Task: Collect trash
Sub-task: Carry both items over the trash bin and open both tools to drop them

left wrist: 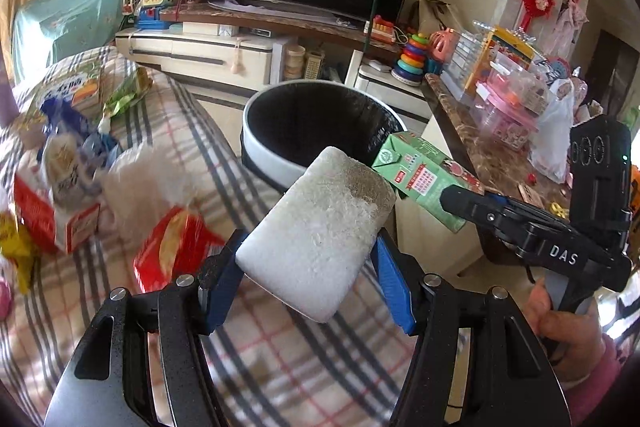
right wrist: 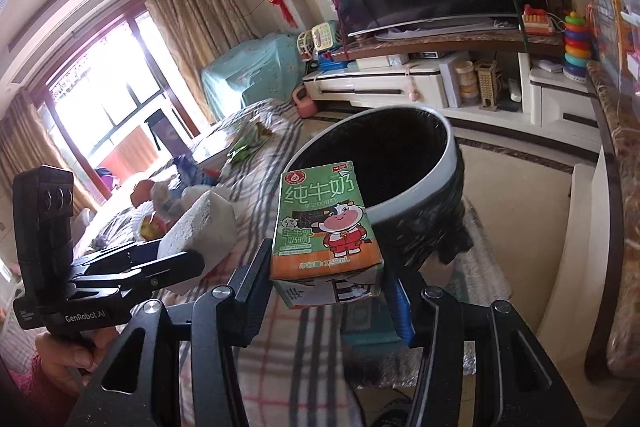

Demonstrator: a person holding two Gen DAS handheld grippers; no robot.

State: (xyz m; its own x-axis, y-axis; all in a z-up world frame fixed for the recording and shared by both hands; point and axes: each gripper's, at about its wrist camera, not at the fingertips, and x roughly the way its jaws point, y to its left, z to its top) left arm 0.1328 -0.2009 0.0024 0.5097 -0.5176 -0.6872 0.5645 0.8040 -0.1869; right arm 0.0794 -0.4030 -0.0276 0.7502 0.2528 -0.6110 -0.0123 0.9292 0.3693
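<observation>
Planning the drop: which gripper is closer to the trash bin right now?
Right, slightly. The right gripper holds the milk carton at the trash bin rim; the left gripper, holding the white block, sits a little short of it.

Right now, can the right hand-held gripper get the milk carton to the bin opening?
Probably yes. The right hand-held gripper holds the milk carton just short of the bin, whose mouth is open with nothing between them.

Daylight pours in from the window (right wrist: 100, 99) far on my left, blown out to white glare there. The rest of the room is evenly bright with soft shadows. The wrappers (left wrist: 60, 187) on the checked cloth (left wrist: 248, 327) smear with motion blur. Both fisheye views bend straight lines and darken at the corners.
</observation>
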